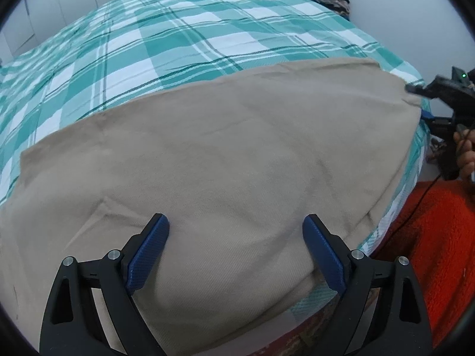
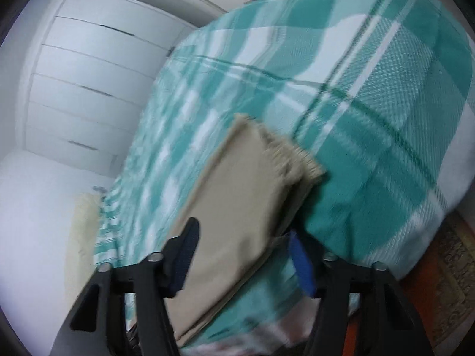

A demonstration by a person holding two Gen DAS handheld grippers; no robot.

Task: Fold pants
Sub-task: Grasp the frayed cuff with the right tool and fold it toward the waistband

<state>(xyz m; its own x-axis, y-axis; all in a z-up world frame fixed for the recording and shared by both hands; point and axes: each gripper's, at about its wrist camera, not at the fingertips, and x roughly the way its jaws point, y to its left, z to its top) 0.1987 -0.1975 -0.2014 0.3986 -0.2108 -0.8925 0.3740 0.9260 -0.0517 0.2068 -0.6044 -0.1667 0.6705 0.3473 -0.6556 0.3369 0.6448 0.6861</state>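
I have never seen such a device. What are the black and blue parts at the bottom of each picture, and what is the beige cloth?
No robot here: a person holds hand tongs in each hand, with a camera on each looking along the fingers. The left camera shows the left tongs open above beige pants lying flat on a checked bed cover. At its right edge you see the right tongs and the person's hand. The right camera, blurred, shows the right tongs around the pants' frayed end; whether they grip it is unclear.
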